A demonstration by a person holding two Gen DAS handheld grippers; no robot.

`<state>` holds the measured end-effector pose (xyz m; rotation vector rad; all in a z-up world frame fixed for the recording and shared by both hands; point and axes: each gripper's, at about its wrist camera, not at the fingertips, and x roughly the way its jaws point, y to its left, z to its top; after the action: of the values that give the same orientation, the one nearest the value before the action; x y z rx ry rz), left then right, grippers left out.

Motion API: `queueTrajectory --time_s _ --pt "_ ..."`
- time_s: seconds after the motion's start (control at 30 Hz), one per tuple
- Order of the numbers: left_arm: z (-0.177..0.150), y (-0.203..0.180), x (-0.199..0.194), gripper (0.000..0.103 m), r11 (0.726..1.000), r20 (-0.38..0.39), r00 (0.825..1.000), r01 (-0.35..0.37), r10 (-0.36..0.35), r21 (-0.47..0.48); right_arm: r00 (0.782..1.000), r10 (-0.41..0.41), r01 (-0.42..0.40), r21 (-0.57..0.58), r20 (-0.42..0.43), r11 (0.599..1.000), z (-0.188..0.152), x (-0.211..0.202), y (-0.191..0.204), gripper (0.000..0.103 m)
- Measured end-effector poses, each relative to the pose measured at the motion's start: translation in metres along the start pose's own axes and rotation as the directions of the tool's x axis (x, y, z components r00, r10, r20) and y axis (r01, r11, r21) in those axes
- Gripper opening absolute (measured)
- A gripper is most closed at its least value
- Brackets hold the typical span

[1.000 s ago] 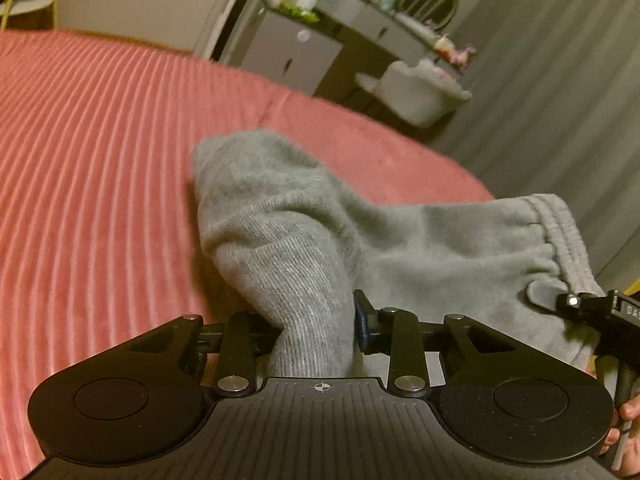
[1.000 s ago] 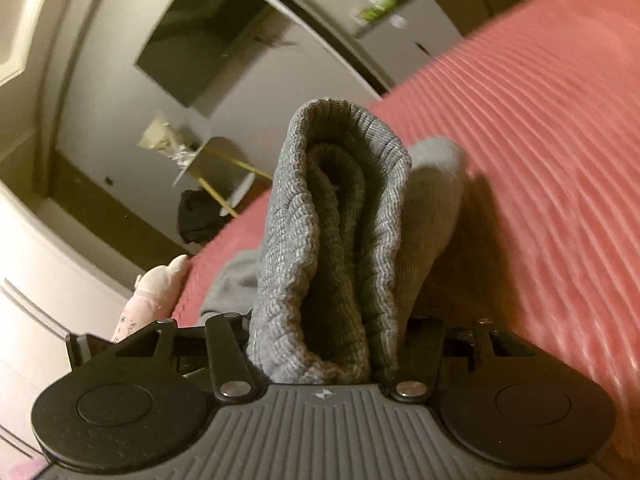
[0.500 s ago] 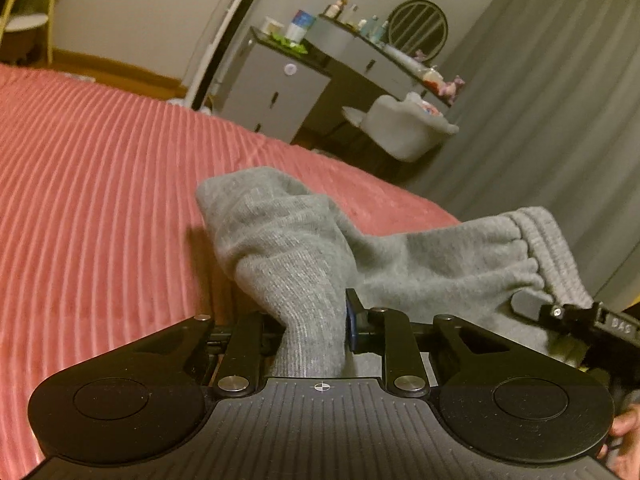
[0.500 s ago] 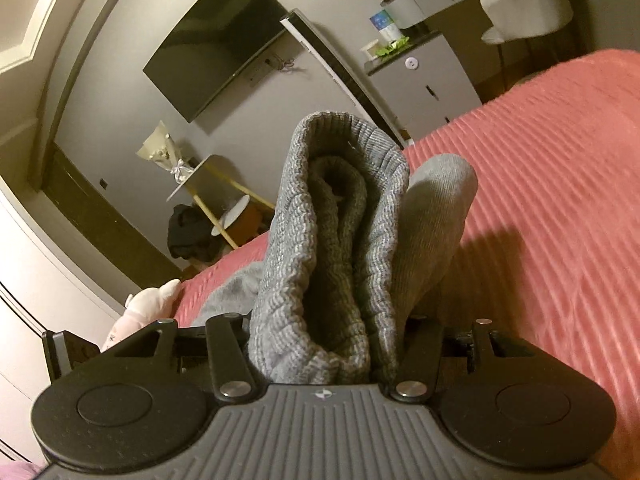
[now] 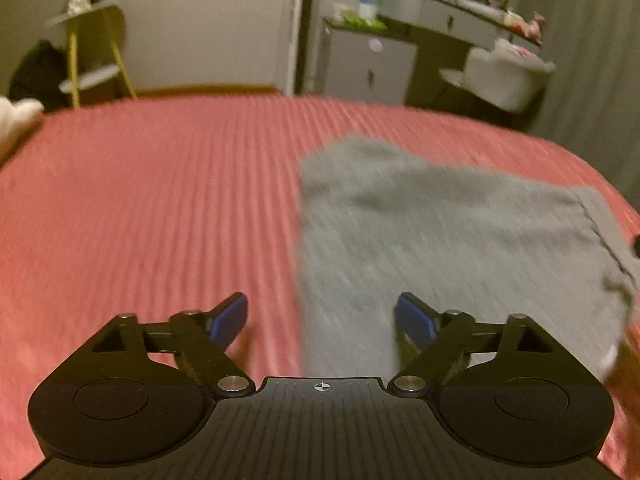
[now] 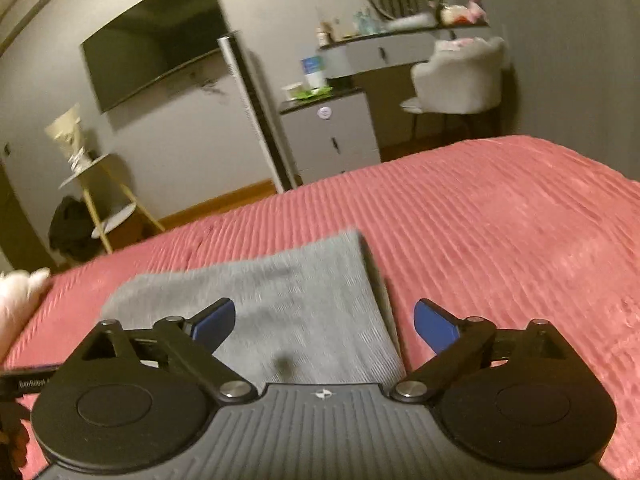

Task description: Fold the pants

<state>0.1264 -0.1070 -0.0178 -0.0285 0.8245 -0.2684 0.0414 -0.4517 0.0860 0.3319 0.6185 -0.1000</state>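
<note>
The grey pants [image 5: 440,232] lie folded flat on the red ribbed bedspread [image 5: 160,208]. In the left wrist view my left gripper [image 5: 322,314] is open and empty, just above the near left edge of the pants. In the right wrist view the pants [image 6: 296,308] lie under and ahead of my right gripper [image 6: 324,320], which is open and empty over their right edge. The waistband seam shows at the far right in the left wrist view. Both views are motion-blurred.
A white cabinet [image 6: 332,136], a desk with a white chair [image 6: 460,76], a wall TV [image 6: 156,36] and a yellow-legged side table [image 6: 100,196] stand beyond the bed. A white plush thing [image 6: 20,292] lies at the bed's left edge. Bedspread [image 6: 500,220] extends right.
Both grippers have opened and let go of the grey pants. The cloth that stood bunched between the fingers now lies flat on the bed, and both grippers have pulled back and up.
</note>
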Motion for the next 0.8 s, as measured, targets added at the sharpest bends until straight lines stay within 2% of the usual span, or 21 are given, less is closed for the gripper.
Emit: queueTrajectory --time_s 0.07,0.13,0.23,0.4,0.53,0.7,0.8 --pt "-0.008 -0.009 0.006 0.090 0.999 -0.038 0.999 0.003 -0.002 0.041 1.000 -0.001 0.000 -0.044 -0.021 0.999 -0.011 0.001 0.008 0.098" --pt "-0.014 -0.012 0.008 0.091 0.997 -0.039 0.999 -0.011 0.015 0.080 0.998 -0.058 0.052 -0.129 -0.039 0.990 -0.024 0.006 0.019 0.098" --pt "-0.015 -0.007 0.005 0.092 0.998 -0.048 0.999 -0.010 0.013 0.059 0.985 -0.141 0.118 -0.212 -0.096 0.970 -0.041 0.019 0.022 0.098" --pt "-0.006 -0.009 0.002 0.092 0.996 -0.048 0.998 -0.038 0.042 0.075 0.984 -0.158 0.138 -0.212 -0.077 0.967 -0.043 0.011 0.027 0.099" --pt "-0.007 -0.013 0.000 0.092 0.995 -0.046 0.998 -0.047 0.051 0.087 0.988 -0.154 0.144 -0.233 -0.023 0.962 -0.038 0.002 0.031 0.099" --pt "-0.011 -0.018 0.006 0.092 0.990 -0.067 0.995 -0.064 0.073 0.129 0.982 -0.176 0.157 -0.242 -0.060 0.958 -0.048 0.018 0.020 0.099" --pt "-0.012 -0.012 0.006 0.092 0.991 -0.076 0.994 -0.068 0.077 0.115 0.982 -0.173 0.154 -0.207 -0.078 0.966 -0.050 0.018 0.009 0.099"
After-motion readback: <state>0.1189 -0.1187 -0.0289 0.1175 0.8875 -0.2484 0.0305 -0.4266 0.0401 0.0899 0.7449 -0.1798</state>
